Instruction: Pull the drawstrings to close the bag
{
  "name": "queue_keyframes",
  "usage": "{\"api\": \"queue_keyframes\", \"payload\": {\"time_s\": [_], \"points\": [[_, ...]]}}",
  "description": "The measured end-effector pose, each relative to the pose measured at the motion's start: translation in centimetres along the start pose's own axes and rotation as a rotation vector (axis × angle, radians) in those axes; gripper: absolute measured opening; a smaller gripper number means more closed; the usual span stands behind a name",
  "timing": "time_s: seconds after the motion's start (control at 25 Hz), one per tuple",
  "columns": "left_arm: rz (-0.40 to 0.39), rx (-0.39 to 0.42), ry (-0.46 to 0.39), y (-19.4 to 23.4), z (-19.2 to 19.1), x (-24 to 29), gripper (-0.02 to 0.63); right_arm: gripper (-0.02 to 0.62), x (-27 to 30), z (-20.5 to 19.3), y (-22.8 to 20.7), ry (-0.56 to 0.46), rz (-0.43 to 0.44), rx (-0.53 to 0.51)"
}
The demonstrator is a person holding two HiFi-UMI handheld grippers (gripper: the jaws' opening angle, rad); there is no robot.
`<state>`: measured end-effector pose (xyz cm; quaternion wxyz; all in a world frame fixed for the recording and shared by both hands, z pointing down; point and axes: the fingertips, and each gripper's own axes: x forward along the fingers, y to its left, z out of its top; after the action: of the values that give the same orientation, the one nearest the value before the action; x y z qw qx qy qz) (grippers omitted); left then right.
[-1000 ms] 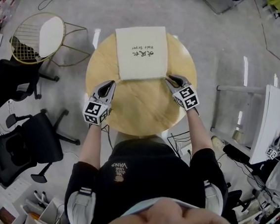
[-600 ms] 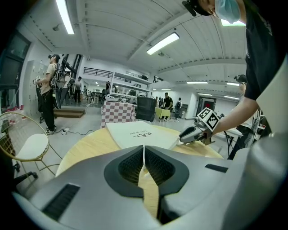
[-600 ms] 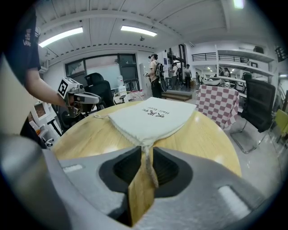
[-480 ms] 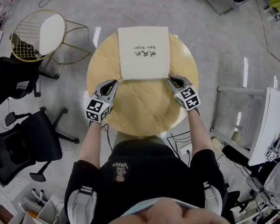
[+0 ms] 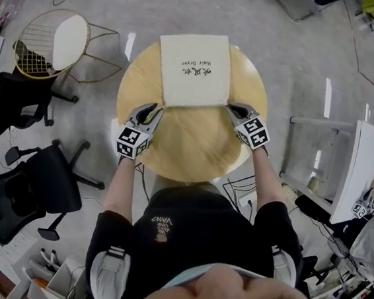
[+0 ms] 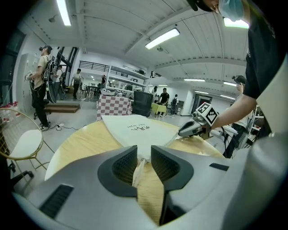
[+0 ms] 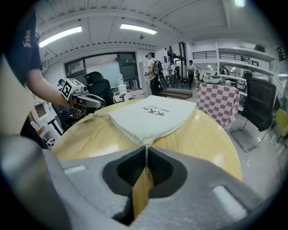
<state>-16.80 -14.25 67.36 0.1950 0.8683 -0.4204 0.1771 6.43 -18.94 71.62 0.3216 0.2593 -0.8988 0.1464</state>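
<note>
Now, both grippers sit at the bag's near corners.
Head view: the bag (image 5: 194, 70) lies on the table (image 5: 193, 149), its mouth edge running between left gripper (image 5: 152, 112) and right gripper (image 5: 233, 109), both equally near.
Left gripper view: the jaws, shut a second ago, have just been opening, and the left drawstring (image 6: 139, 167) lies loose between them.
Right gripper view: the jaws are pinched on the right drawstring (image 7: 146, 150).

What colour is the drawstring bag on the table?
The bag is off-white with dark lettering, clearest in the head view.
</note>
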Motion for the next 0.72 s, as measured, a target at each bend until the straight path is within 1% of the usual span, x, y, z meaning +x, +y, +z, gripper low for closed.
{"api": "queue_keyframes", "payload": {"time_s": [0.12, 0.32, 0.52, 0.64, 0.72], "points": [[-0.016, 0.017, 0.024, -0.2, -0.5, 0.4, 0.098, 0.009, -0.1, 0.0, 0.0, -0.003, 0.002, 0.015], [-0.022, 0.034, 0.048, 0.2, -1.3, 1.4, 0.098, 0.006, -0.1, 0.3, 0.1, -0.024, 0.014, 0.042], [-0.024, 0.075, 0.115, 0.2, -2.3, 2.1, 0.098, 0.006, -0.1, 0.5, 0.1, -0.035, 0.017, 0.052], [-0.015, 0.084, 0.142, 0.3, -2.4, 2.6, 0.098, 0.006, -0.3, 0.4, 0.0, -0.033, 0.018, 0.052], [-0.016, 0.105, 0.164, 0.3, -2.4, 2.8, 0.098, 0.006, -0.3, 0.4, -0.1, -0.034, 0.017, 0.056]]}}
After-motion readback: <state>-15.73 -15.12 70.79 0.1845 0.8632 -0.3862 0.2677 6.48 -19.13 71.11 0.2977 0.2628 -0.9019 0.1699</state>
